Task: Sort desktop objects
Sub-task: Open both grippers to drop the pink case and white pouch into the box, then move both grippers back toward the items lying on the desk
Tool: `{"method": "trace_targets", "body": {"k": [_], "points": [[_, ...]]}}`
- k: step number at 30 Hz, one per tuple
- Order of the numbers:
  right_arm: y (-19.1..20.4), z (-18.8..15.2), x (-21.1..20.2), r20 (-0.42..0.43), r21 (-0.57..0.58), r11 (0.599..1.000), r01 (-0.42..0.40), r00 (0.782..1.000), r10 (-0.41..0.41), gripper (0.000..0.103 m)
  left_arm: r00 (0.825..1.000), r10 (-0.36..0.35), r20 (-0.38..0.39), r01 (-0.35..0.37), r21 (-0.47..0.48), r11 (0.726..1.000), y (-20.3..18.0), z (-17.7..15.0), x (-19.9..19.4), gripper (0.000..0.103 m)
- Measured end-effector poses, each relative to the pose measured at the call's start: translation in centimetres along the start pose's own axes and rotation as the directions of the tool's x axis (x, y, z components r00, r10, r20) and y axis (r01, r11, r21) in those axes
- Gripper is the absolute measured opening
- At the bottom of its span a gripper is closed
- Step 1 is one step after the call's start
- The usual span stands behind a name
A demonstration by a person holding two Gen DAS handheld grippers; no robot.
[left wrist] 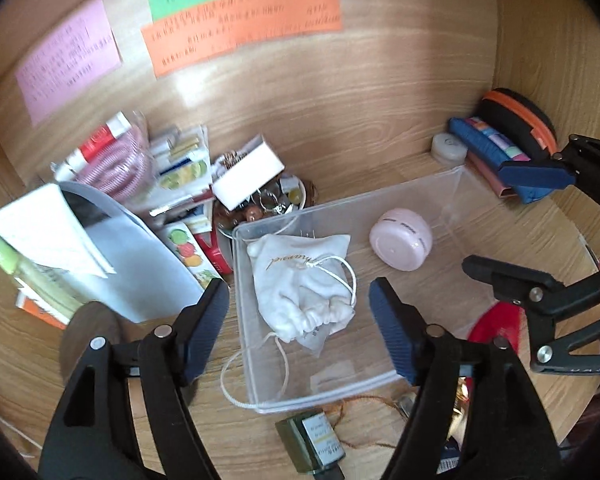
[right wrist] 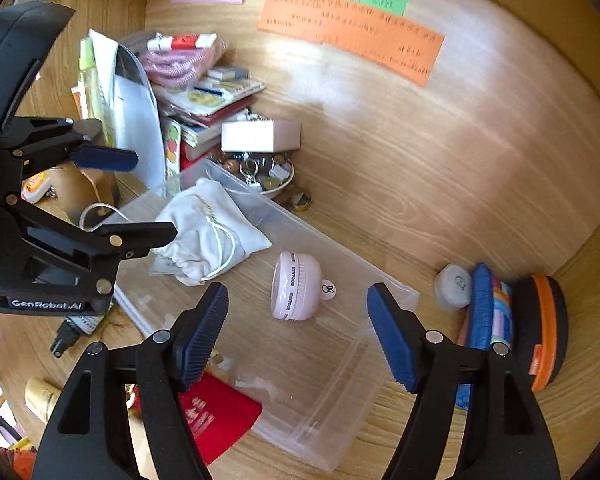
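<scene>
A clear plastic bin [left wrist: 300,210] [right wrist: 332,240] sits on the wooden desk. Inside it lie a white drawstring pouch [left wrist: 300,280] [right wrist: 204,220] and a pink round case [left wrist: 402,244] [right wrist: 296,286]. My left gripper [left wrist: 300,328] is open and empty, hovering over the pouch at the bin's near end; it also shows in the right wrist view [right wrist: 140,196]. My right gripper [right wrist: 296,336] is open and empty, just short of the pink case; it also shows in the left wrist view [left wrist: 516,216].
A pile of papers, booklets and a pink coiled cable [left wrist: 116,164] stands left. A bowl of trinkets [left wrist: 276,200] with a white box [left wrist: 248,172] sits behind the bin. A black-orange case [right wrist: 540,328], blue pouch [right wrist: 482,304], white disc [right wrist: 452,286], red card [right wrist: 216,412] and green bottle [left wrist: 312,444] lie around.
</scene>
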State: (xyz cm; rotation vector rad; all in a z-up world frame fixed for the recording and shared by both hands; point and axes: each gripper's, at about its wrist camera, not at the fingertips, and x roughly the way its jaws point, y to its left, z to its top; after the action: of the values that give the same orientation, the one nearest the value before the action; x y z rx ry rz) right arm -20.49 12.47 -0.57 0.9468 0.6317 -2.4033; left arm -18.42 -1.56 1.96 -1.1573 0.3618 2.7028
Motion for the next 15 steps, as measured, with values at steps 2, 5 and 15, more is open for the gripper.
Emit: {"method": "trace_targets", "body": {"k": [2,5,15], "points": [[0.3,-0.1,-1.1,0.017,-0.006,1.0,0.006,1.0,-0.006,0.069,1.0,0.007,0.016,-0.007,0.01,1.0,-0.3,-0.1,-1.0,0.073],[0.8,-0.3,-2.6,0.04,-0.011,1.0,0.009,0.999,-0.008,0.069,0.999,0.027,0.036,-0.028,0.026,0.999,-0.8,-0.4,-2.4,0.077],[0.9,-2.1,-7.0,0.112,0.044,0.998,-0.034,0.993,0.029,0.072,0.994,0.038,0.099,-0.039,0.007,0.999,-1.3,-3.3,-6.4,0.095]]}}
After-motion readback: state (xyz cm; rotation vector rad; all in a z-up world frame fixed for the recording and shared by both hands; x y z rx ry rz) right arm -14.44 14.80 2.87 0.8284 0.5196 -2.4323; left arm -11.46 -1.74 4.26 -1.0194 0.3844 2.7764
